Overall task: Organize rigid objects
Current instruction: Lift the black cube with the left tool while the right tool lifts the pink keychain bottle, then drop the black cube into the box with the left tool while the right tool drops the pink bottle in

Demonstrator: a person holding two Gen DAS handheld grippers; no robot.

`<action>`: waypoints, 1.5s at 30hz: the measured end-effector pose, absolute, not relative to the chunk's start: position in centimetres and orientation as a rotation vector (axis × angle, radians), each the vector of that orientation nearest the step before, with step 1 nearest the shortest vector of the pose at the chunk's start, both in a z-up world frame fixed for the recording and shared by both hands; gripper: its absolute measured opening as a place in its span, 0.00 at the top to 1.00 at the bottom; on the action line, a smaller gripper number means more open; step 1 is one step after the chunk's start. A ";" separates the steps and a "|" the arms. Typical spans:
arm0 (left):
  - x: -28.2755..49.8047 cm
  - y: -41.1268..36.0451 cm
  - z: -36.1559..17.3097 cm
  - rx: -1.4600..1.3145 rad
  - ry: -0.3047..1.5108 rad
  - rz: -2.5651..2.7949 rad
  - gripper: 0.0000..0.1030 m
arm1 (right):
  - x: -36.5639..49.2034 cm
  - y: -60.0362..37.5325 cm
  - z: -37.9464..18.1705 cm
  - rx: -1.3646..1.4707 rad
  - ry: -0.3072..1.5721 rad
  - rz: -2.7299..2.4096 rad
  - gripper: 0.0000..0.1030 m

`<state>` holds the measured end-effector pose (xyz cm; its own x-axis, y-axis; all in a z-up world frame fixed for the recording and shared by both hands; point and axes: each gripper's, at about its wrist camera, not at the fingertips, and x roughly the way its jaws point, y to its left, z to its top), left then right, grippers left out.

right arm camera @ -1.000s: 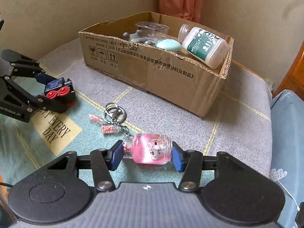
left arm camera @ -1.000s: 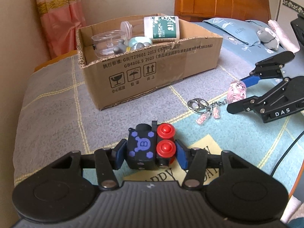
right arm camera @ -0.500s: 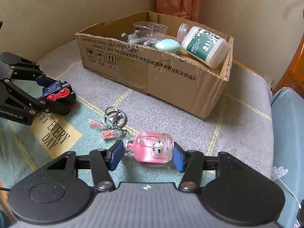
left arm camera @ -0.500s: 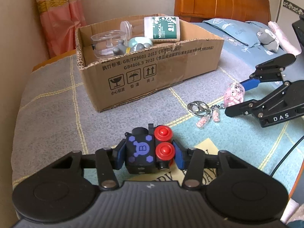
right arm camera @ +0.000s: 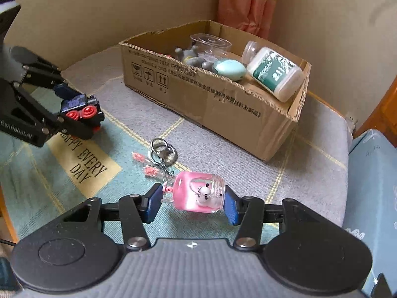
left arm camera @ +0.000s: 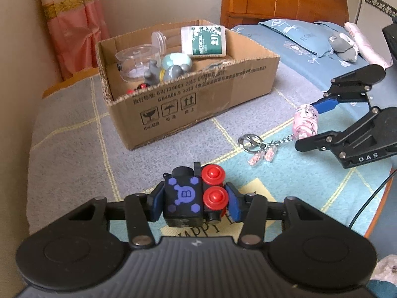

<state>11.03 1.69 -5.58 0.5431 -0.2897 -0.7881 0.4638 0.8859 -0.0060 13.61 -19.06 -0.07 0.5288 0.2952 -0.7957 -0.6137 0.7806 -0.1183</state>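
Claws: two; left claw clamps one toy cube, right claw clamps one pink keychain bottle; one box.

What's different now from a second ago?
The left gripper has just closed onto the black toy block. The right gripper stays shut on the pink bottle keychain, now raised slightly. The cardboard box and its contents stayed put.

Black cube, purple hexagon print, red knobs; pink charm; brown box; bottle label seemingly green.
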 end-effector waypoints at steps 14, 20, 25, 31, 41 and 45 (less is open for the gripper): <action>12.0 1.3 -0.1 0.250 0.836 -0.486 0.53 | 13.3 -19.9 4.6 -0.442 0.798 0.605 0.45; 14.5 0.8 2.0 0.270 0.792 -0.483 0.53 | 13.9 -20.1 7.2 -0.439 0.752 0.605 0.45; 17.9 1.0 2.9 0.267 0.776 -0.451 0.53 | 14.8 -20.3 9.5 -0.445 0.698 0.599 0.45; 22.2 1.2 2.6 0.267 0.777 -0.416 0.53 | 16.9 -20.3 11.9 -0.445 0.643 0.575 0.45; 26.7 2.1 0.6 0.233 0.782 -0.362 0.39 | 20.3 -19.5 13.6 -0.428 0.606 0.561 0.45; 26.5 2.8 0.6 0.194 0.749 -0.323 0.07 | 21.5 -19.1 13.6 -0.420 0.614 0.560 0.45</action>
<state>26.55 2.84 0.58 0.6864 -0.2185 -0.6936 0.3553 0.9330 0.0577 21.47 -19.07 13.60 0.6791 0.3627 -0.6381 -0.6024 0.7722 -0.2021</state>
